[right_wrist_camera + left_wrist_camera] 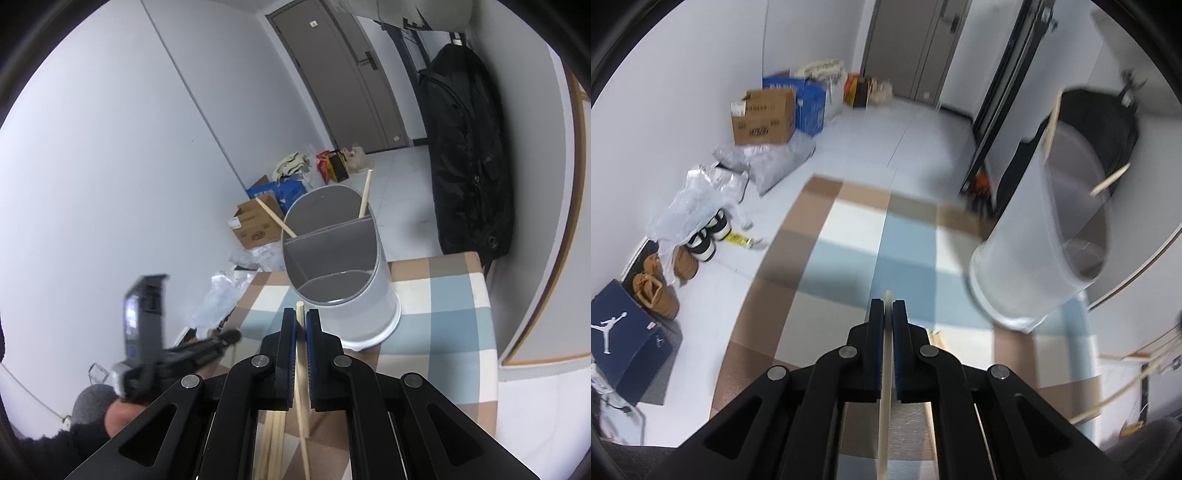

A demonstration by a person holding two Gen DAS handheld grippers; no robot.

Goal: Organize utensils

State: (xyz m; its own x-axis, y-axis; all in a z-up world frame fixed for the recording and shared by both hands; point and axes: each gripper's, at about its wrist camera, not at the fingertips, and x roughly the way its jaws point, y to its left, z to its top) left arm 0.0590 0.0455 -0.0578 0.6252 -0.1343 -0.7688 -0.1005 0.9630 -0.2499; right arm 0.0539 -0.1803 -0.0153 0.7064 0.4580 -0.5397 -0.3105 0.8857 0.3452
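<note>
Both grippers, left gripper (pixel 887 314) and right gripper (pixel 301 323), each clamp one pale wooden chopstick (pixel 884 387) (pixel 302 369), aimed toward the white divided plastic holder (pixel 343 266) near the checkered tablecloth's (pixel 443 314) far edge, probably for dropping in.

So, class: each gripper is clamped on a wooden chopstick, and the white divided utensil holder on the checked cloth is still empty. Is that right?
Not quite. The utensil holder is not empty: the right wrist view shows two chopsticks already standing in its back compartment. The rest holds: left gripper and right gripper each clamp a chopstick.

White walls (pixel 110 147), a pale tiled floor (pixel 879 122), a grey door (pixel 343 74) far off, cardboard boxes (pixel 764 116) along the left wall.
</note>
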